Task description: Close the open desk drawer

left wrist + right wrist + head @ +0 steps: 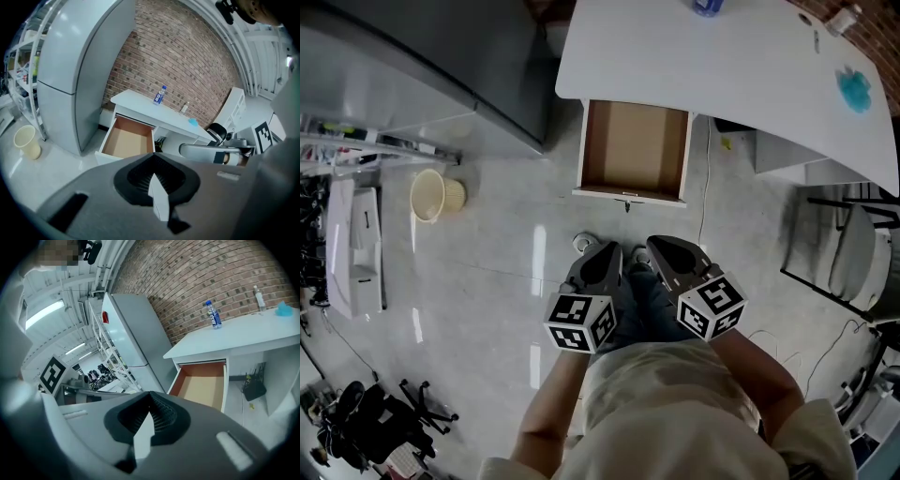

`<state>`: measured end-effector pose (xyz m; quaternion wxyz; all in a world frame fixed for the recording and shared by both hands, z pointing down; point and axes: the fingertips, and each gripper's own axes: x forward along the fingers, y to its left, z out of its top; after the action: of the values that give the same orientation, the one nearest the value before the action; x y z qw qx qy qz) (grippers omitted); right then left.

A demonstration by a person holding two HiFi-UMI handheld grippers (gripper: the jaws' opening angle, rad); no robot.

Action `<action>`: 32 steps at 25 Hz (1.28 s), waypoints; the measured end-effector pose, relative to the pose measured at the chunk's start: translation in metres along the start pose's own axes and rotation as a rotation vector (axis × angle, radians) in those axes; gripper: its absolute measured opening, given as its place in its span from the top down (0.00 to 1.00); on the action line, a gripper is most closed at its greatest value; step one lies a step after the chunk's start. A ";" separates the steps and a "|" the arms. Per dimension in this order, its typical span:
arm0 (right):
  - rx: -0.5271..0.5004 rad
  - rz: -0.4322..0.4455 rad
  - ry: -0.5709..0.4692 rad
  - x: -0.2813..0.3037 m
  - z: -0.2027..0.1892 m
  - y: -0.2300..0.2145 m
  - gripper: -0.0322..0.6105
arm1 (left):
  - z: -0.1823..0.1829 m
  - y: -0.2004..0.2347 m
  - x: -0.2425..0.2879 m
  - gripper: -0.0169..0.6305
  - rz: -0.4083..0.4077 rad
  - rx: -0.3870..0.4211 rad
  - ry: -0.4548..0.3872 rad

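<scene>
Head view: my left gripper (602, 255) & right gripper (661, 248) sit side by side over the floor, tips toward the drawer (633, 155). The drawer's pulled out from under the white bench (741, 75), bare inside, well apart from both grippers. 1 pale bin (431, 195) stands on the floor off to the left.

Left gripper view: jaws fully together, nothing btwn them. Drawer ahead, a bit left; 1 bottle (160, 94) upright on the bench, brick wall (187, 56) behind.

Right gripper view: jaws closed too, holding nothing. Drawer ahead on the right, w/ a grey fridge (136, 333) to its left.
</scene>
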<state>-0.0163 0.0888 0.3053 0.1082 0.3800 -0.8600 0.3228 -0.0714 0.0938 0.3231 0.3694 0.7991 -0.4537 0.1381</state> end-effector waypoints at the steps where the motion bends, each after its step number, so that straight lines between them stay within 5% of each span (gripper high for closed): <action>1: 0.005 -0.005 0.002 0.003 -0.004 -0.003 0.95 | -0.004 0.003 0.004 0.98 0.001 -0.005 0.002; 32: 0.116 -0.163 0.090 0.107 -0.138 -0.128 0.95 | -0.100 0.112 0.134 0.98 -0.001 -0.041 0.072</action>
<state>-0.0056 0.0498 0.5185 0.1505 0.4394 -0.8003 0.3792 -0.0792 0.0472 0.5187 0.4019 0.7860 -0.4426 0.1574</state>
